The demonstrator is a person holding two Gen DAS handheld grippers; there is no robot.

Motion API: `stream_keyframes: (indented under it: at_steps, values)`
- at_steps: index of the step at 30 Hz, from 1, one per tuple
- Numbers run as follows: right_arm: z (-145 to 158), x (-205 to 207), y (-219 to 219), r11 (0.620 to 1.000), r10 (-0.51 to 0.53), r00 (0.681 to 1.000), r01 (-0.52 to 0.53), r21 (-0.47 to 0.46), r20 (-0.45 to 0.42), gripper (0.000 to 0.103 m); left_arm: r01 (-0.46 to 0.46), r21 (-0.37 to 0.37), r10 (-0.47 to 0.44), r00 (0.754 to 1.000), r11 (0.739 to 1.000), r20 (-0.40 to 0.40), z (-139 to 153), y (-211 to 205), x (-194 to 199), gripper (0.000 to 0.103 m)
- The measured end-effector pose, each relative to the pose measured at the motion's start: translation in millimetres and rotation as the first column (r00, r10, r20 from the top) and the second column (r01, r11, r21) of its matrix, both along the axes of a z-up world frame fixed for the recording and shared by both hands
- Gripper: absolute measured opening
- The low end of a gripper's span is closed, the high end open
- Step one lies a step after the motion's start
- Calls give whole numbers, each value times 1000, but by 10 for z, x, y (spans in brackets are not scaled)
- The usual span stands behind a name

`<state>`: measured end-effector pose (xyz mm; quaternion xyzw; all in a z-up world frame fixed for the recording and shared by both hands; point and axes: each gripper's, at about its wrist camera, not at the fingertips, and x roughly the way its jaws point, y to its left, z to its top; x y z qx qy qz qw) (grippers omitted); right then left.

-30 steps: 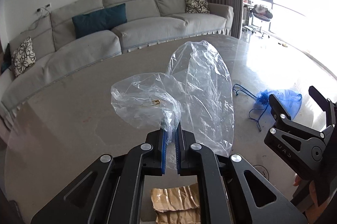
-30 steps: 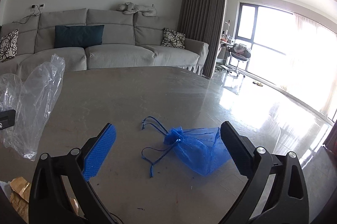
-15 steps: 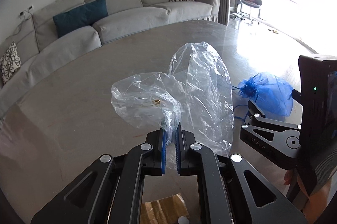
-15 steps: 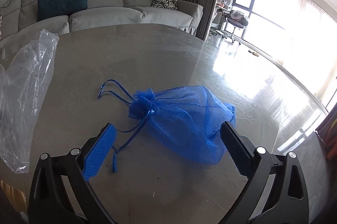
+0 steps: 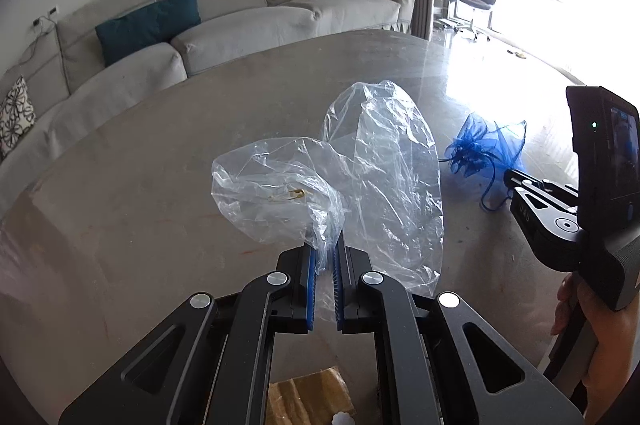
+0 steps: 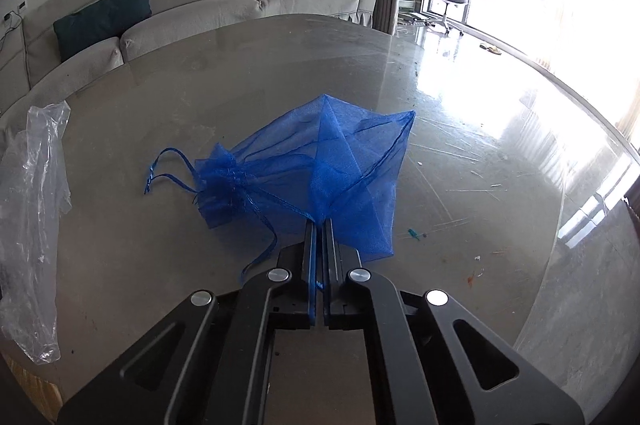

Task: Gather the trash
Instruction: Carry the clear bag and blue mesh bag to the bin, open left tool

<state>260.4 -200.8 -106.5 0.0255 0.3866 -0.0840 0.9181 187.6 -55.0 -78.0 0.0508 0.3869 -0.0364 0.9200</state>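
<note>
left gripper [image 5: 325, 257]: jaws pinch clear bag [image 5: 360, 177] | right gripper [image 6: 319, 225]: jaws clamp blue pouch [image 6: 320, 169] on tabletop [image 6: 460, 113] | left view only: hand [image 5: 596, 341], cardboard [image 5: 304, 397]

left gripper [image 5: 325, 257] clamped, right gripper [image 6: 319, 229] clamped

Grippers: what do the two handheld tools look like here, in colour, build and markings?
Both are matte black linkage frames with round silver pivot pins. The left gripper and the right gripper have blue ridged pads on their fingers. Seen from the left wrist view, the right gripper shows faint raised lettering and a boxy black housing with a small green light and a screen.
</note>
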Motion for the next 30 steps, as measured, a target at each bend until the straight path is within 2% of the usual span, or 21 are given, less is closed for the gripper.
stream_keyframes:
  at_steps: [7,15,20,25,30]
  values:
    - [507,-337,115,999,43,990,-39,-30,134,2,0,-7,0,1000,1000,31,104,-16,-20,8]
    - [1093,-882,-32,998,46,956,-55,25,290,2,-9,23,6,991,1000,134,311,-59,-260,9]
    - [1382,-1200,-62,998,63,938,-58,-25,340,2,13,17,-16,984,1000,178,455,-127,-410,9]
    - [1468,-1616,-136,998,50,932,-32,-55,360,2,74,-6,-71,977,997,200,534,-314,-626,9]
    - [1218,-2107,-355,998,-34,940,47,-29,340,2,174,-21,-168,970,984,173,477,-624,-969,9]
